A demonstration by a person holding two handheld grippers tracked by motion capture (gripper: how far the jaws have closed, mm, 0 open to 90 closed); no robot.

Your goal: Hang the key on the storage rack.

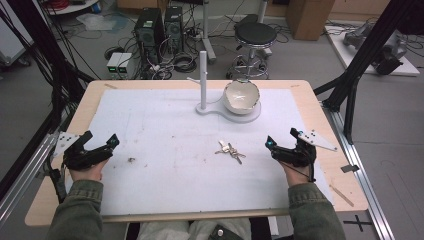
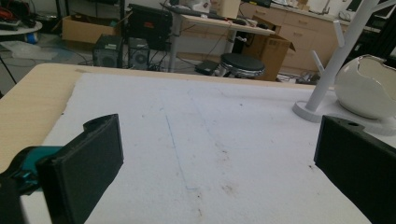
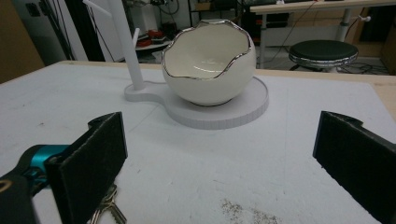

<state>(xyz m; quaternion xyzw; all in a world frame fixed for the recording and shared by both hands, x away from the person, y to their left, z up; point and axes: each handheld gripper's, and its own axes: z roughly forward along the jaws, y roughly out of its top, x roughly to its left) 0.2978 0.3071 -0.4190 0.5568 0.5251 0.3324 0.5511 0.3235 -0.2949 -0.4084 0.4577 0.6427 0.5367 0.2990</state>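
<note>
Both pairs of jaws stand spread wide with nothing between them. The left gripper [image 1: 98, 143] rests near the left edge of the white mat [image 1: 165, 170], held by the left hand [image 1: 85, 172], its jaws pointing toward the middle of the table [image 1: 50, 205]. In its own view the left gripper [image 2: 219, 163] looks across bare, slightly stained mat toward the stand [image 2: 334, 65] and the bowl [image 2: 366, 86] at the far right.

The right gripper [image 1: 282, 140] rests near the right edge of the mat, held by the right hand [image 1: 295, 172], with its grey plate [image 1: 315, 139] lying out over the wood. In its own view the right gripper [image 3: 219, 163] faces the bowl [image 3: 210, 65] straight on.

A bunch of keys [image 1: 230, 150] lies flat on the mat, between the two grippers but nearer the right one, apart from both. In the right gripper view the keys [image 3: 107, 207] peek out just below its left jaw.

The bowl [image 1: 242, 96] is white, shaped like a cracked eggshell with a jagged silver rim, and sits upright on the round tray [image 1: 252, 116] of the stand at the far middle of the mat. A white post [image 1: 203, 80] with short pegs rises from the tray's narrow end, just left of the bowl.

A small dark speck [image 1: 131, 160] lies on the mat just right of the left gripper. A black stool [image 1: 255, 35] stands on the floor beyond the table.
</note>
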